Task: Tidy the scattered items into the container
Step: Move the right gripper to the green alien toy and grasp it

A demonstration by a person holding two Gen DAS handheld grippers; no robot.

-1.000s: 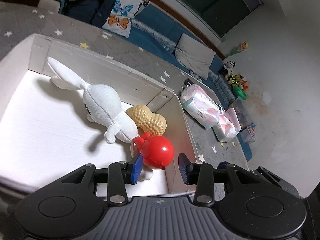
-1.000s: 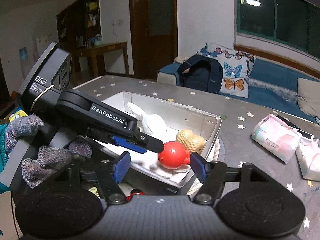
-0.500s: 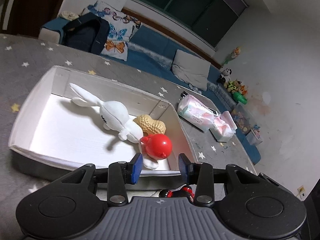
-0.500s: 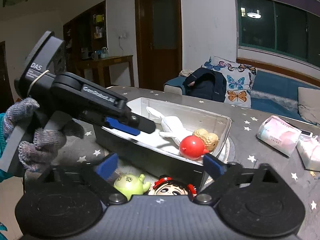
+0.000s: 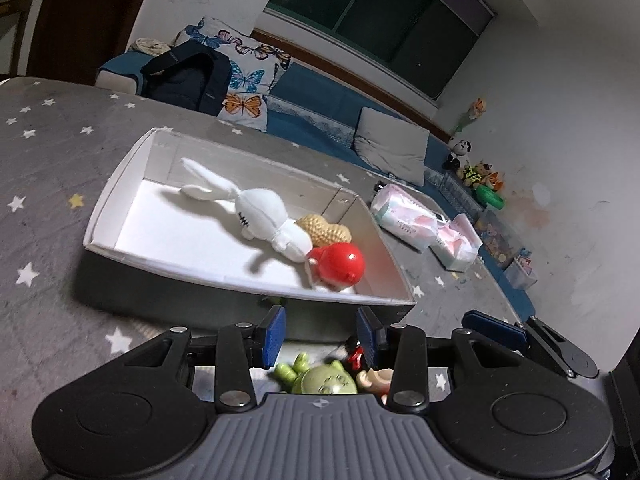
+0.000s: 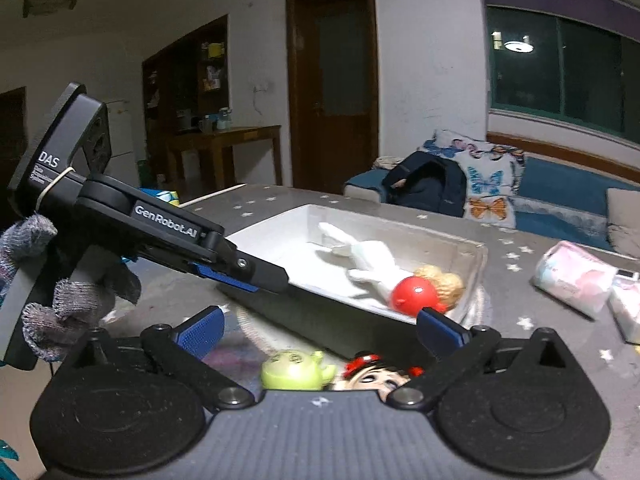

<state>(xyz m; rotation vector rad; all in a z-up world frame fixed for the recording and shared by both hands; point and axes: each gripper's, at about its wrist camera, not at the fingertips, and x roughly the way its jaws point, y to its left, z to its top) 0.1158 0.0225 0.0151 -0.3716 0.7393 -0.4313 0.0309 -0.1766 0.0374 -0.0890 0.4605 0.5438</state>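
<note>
A white box (image 5: 120, 184) (image 6: 478, 256) on the starred table holds a white plush rabbit (image 5: 260, 216) (image 6: 372, 260), a tan peanut toy (image 5: 328, 230) (image 6: 444, 280) and a red ball toy (image 5: 340, 266) (image 6: 414, 296). A green alien toy (image 5: 324, 380) (image 6: 296, 372) and a red-bowed doll head (image 5: 370, 376) (image 6: 376, 372) lie on the table before the box. My left gripper (image 5: 322, 332) is open and empty, above the green toy. My right gripper (image 6: 320, 330) is wide open and empty, above both toys.
Pink tissue packs (image 5: 404, 216) (image 6: 572, 276) lie right of the box. A sofa with butterfly cushions (image 5: 244, 76) and a dark backpack (image 5: 188, 76) runs behind the table. The left gripper body (image 6: 120, 216) crosses the right wrist view.
Both grippers drew back and up from the box. The left gripper let go of the red ball, which stays in the box. The right gripper opened wider. The green toy and doll came into view.
</note>
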